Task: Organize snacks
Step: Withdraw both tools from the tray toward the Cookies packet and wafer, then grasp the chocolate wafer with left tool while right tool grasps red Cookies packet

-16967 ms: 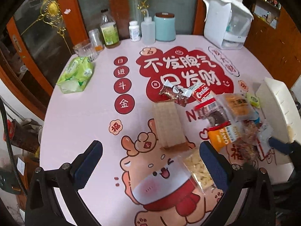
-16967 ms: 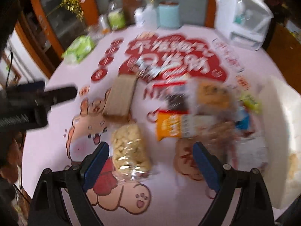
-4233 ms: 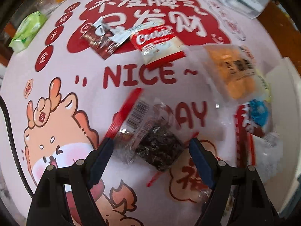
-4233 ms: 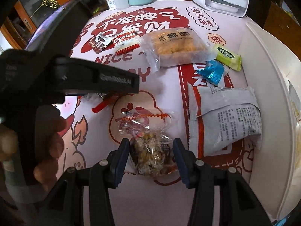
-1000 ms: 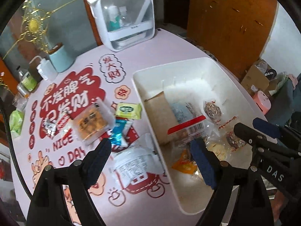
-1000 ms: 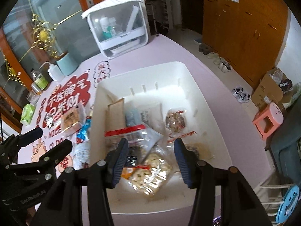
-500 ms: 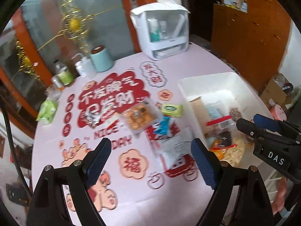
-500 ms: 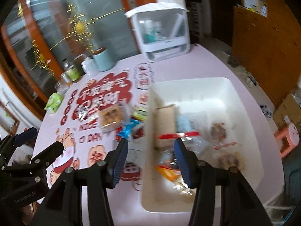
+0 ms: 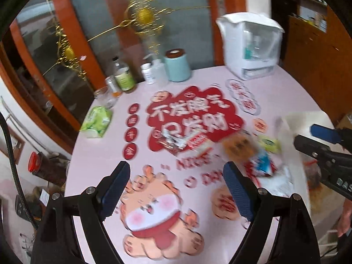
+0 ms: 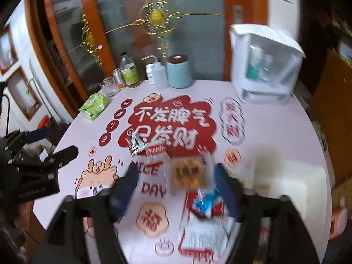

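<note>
1. Round and pink-clothed, the table [image 10: 275, 118] is now seen from well above, both cameras having been swung off the white bin [image 9: 294, 127] within the last second; much is blurred.
2. Nothing is held: the left gripper [image 9: 176, 184] and the right gripper [image 10: 176, 182] are both spread wide and empty.
3. Several snacks are left on the cloth: an orange cake pack [image 10: 189, 173], a blue wrapper [image 10: 206, 200], a red cookie pack [image 10: 156, 151] and a white bag [image 10: 204, 235].
4. A fresh pick-up is judged to be next, the bin being only part-filled.
</note>
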Available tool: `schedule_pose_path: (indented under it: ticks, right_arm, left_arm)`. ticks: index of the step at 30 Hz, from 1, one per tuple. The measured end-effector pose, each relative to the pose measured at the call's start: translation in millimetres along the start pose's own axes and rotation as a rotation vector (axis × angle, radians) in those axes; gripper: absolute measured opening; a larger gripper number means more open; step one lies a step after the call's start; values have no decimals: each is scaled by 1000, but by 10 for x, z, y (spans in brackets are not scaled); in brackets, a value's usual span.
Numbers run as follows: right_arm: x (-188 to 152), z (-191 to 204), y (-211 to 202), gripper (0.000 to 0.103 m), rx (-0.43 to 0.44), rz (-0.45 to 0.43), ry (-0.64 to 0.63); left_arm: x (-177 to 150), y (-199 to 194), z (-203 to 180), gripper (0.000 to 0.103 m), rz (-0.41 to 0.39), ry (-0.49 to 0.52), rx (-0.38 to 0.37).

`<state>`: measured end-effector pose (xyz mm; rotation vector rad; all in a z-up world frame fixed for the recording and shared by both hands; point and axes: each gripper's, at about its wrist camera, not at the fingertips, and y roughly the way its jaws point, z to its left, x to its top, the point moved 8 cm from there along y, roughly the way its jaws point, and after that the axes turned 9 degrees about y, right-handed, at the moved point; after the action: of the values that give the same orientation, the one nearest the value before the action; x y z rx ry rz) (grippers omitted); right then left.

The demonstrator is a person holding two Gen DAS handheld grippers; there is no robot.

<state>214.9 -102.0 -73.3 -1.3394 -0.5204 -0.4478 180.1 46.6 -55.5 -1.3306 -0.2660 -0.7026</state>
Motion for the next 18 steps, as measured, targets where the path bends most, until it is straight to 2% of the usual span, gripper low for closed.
schedule_pose_path:
  ticks: [5,7,10,12,18]
  right_arm:
    - [184,155,763,78,2,100,-40]
    - [178,185,1143,78,-10,149,-63]
    - [72,218,1660,78,-11,242,-70]
    - [-38,248,1969,78,-1,306,-59]
    - [-295,348,2446,78,0,404,-64]
  left_arm:
    - [173,659,492,86,79,-77,-29]
    - [220,972,572,86,111,-104,-51]
    - [256,1410,623,86,159,-123,-67]
    - [257,1738,599,86,202,-141,-106]
    - [235,2474,552,86,265,-169,-132]
